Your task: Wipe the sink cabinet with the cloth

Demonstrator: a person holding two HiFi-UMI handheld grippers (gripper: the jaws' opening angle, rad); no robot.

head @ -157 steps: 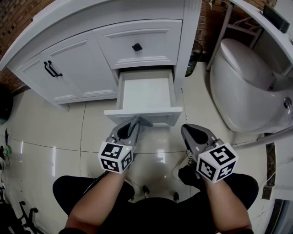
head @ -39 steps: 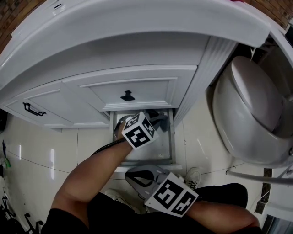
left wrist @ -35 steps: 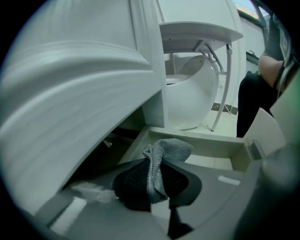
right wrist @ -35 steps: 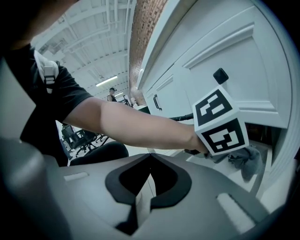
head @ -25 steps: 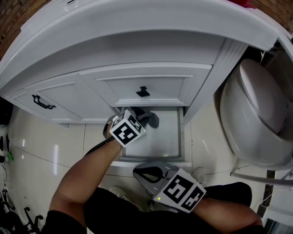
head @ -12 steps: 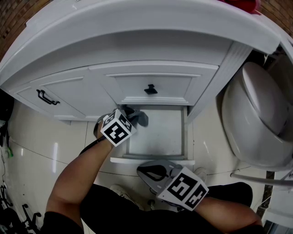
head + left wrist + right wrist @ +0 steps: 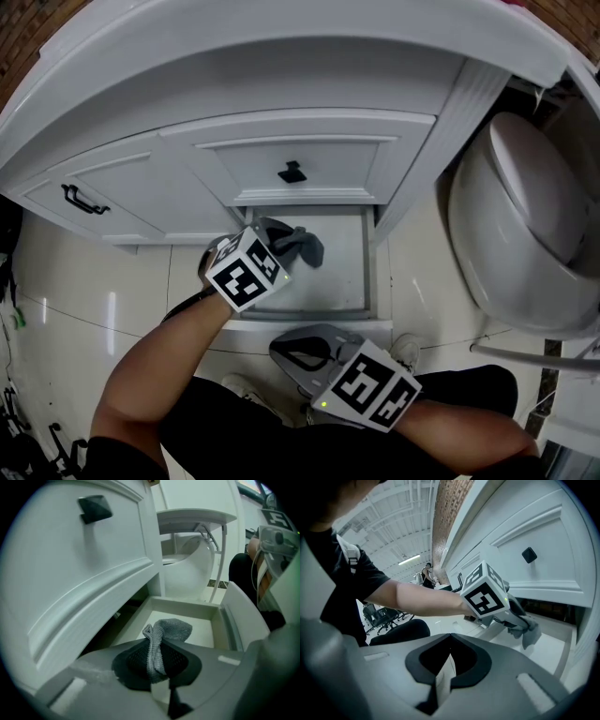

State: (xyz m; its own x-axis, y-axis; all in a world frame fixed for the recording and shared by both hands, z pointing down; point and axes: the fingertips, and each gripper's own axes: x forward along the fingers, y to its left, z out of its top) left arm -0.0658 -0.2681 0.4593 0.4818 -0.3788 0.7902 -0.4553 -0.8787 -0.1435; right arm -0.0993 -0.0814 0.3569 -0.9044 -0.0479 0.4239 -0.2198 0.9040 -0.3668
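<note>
The white sink cabinet [image 7: 234,112] has its lower drawer [image 7: 342,277] pulled open. Inside that drawer, near the back left, my left gripper [image 7: 281,236] is shut on a grey cloth [image 7: 307,244] that hangs against the drawer floor. In the left gripper view the cloth [image 7: 164,632] sticks out crumpled between the jaws of the left gripper [image 7: 157,663], above the drawer floor [image 7: 199,632]. My right gripper [image 7: 309,349] is shut and holds nothing, in front of the drawer's front panel; from the right gripper [image 7: 440,681] I see the cloth [image 7: 529,633].
The shut upper drawer has a black knob [image 7: 292,172] just above the open one. Cabinet doors with black handles [image 7: 82,199] lie to the left. A white toilet [image 7: 525,244] stands close on the right. The person's legs are below the grippers, on a glossy tiled floor [image 7: 84,291].
The left gripper has carried the cloth a little to the right from the drawer's back left corner. The right gripper has stayed in front of the drawer.
</note>
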